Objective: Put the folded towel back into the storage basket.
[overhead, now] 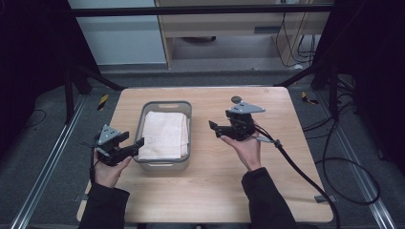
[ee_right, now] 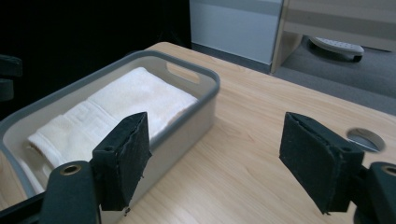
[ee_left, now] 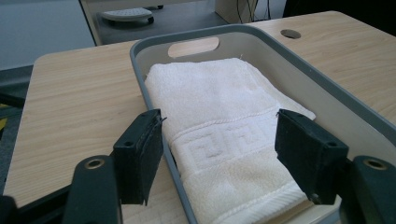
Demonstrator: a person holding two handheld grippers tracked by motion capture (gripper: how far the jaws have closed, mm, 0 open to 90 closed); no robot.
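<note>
1. Nearest the person, the left tongs (overhead: 128, 146) are held low beside the near-left corner of the grey basket (overhead: 143, 113). Their jaws stand spread and hold nothing. In the left gripper view they straddle the basket's near-left wall, one jaw outside it and one over the folded towel (ee_left: 219, 135).
2. The right tongs (overhead: 215, 129) hover above the bare worktop (overhead: 229, 191), to the right of the basket and apart from it. Their jaws are also spread and empty, pointing left toward the basket.
3. The white towel lies folded flat inside the basket, covering most of its floor.
4. The step in hand looks like reaching in for the towel. To do it well, I would bring the outer left jaw inside the wall first, so that the pinch closes on cloth and not on the plastic rim.
5. It would be safer to bite through all the layers at the near hem, since a shallow grip would likely peel off only the top fold.
6. The right tongs could steady the basket or take the opposite corner.
7. The towel's long axis runs from the person's side toward the far edge, parallel to the basket's long walls. Its patterned border end is nearest, and the plain end points at the far handle slot (ee_left: 194, 46).
</note>
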